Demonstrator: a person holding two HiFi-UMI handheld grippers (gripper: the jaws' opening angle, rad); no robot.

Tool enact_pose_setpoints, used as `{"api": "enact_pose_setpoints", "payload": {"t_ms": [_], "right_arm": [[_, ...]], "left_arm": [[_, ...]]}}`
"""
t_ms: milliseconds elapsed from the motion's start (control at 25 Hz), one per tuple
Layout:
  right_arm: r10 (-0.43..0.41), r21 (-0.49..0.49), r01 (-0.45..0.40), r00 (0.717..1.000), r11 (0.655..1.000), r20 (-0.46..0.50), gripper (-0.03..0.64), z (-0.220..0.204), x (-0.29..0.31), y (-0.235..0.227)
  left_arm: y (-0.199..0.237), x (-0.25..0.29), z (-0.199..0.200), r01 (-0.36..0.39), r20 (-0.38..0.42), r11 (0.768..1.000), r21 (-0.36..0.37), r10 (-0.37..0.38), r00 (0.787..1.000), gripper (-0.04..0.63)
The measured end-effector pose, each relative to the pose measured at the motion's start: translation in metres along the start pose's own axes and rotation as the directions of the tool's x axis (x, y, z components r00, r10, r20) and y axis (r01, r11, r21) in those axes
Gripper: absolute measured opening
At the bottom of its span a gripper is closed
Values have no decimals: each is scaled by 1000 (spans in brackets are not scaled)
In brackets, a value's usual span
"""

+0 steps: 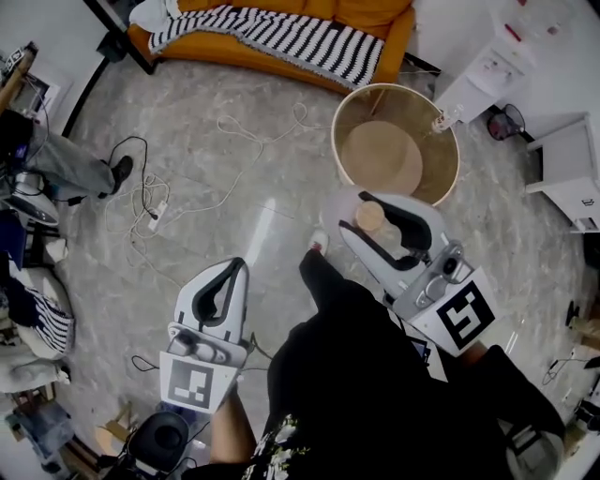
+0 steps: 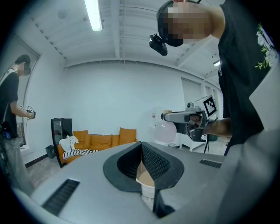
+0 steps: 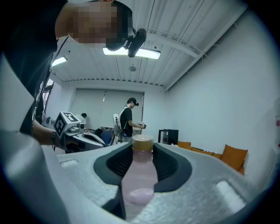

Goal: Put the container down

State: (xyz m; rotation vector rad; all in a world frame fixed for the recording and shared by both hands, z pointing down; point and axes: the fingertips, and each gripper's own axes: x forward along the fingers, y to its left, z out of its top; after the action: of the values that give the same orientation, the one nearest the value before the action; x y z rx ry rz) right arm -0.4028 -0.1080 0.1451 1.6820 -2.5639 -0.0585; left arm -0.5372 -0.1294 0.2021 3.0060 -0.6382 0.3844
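Observation:
My right gripper (image 1: 354, 214) is shut on the container (image 1: 369, 217), a pale pink see-through bottle with a tan lid. It hangs in the air above the floor, just in front of a round wooden table (image 1: 441, 187). In the right gripper view the container (image 3: 140, 175) stands upright between the dark pads, and the lid pokes out past the fingertips of my right gripper (image 3: 142, 146). The left gripper view shows the container (image 2: 166, 131) hanging below my right gripper (image 2: 173, 117). My left gripper (image 1: 239, 264) is held lower at the left, its fingertips (image 2: 141, 145) meeting with nothing held.
An orange sofa (image 1: 375, 19) with a striped blanket (image 1: 281, 37) lines the far wall. Cables (image 1: 155, 202) trail over the grey floor. White cabinets (image 1: 572, 169) stand at the right. A person's legs (image 1: 66, 164) show at the left; another person (image 3: 127, 118) stands farther off.

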Motion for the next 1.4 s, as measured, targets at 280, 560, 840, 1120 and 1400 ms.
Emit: {"api": "enact_pose_setpoints", "payload": {"t_ms": [280,560,840,1120,1400], "right_arm": [[-63,3,63,998,998,-6,135,3,35,-69],[-148,9,148,989,989,6,135,9,44,-121],[-274,14,274,962,962,3,135,-10,27,-204],[-440,22,442,897,897,-48,135,-26,-36,-251],[-610,25,612,790,790,-56,135,-38,-79,-280]], "left_arm": [[38,79,30,98,6,995,35,-98,995,14],[54,135,61,186,13,978,96,-188,982,12],[43,231,74,306,-8,945,115,-307,952,14],[-5,299,86,476,-37,865,162,-476,878,12],[-41,342,89,627,-81,754,198,-625,777,12]]}}
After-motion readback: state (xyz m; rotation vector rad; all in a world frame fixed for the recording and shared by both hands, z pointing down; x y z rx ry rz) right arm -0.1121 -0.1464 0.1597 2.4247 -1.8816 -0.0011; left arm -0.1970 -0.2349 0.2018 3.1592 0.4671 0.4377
